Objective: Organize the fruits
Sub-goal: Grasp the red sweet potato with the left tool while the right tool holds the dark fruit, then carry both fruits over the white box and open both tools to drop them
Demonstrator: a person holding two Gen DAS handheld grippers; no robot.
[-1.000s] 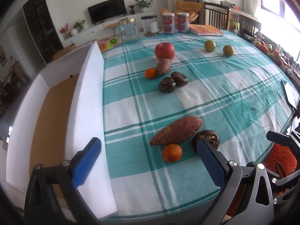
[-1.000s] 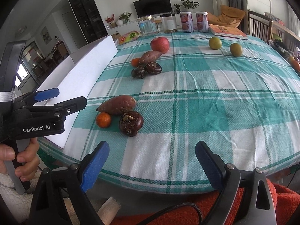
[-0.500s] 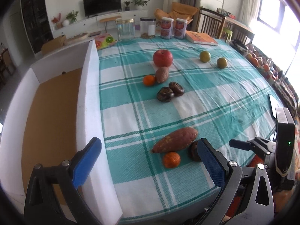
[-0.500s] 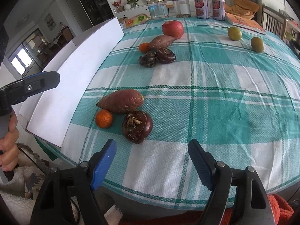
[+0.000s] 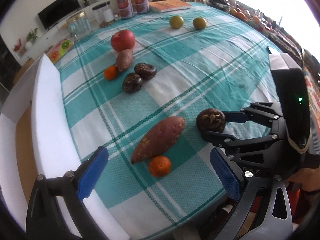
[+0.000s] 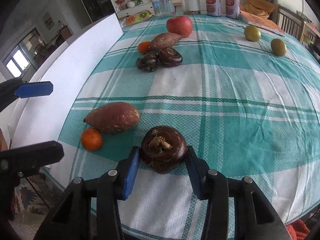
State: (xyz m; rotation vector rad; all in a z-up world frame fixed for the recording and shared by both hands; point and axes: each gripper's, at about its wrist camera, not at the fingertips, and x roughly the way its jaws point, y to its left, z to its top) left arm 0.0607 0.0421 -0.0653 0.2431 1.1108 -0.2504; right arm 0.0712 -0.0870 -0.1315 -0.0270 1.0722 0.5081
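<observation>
Right wrist view, lower centre: right gripper (image 6: pixel 163 161) closed against both sides of dark water chestnut (image 6: pixel 163 148), stem scar up, with sweet potato (image 6: pixel 113 117) beside it, long axis left-right; left gripper (image 5: pixel 160 172) gaping wide, holding nothing, bottom of left wrist view.

Ahead of the right gripper's fingers (image 6: pixel 134 166), beyond the dark water chestnut (image 6: pixel 163 149) between them, bare checked table (image 6: pixel 230 104) lies open. To their left the sweet potato (image 6: pixel 113 117) and small orange (image 6: pixel 91 139) crowd the way, with the white foam box wall (image 6: pixel 66 76) just beyond. The left gripper's fingers (image 5: pixel 91 178) straddle that wall (image 5: pixel 50 108) and the same orange (image 5: pixel 159 166).
</observation>
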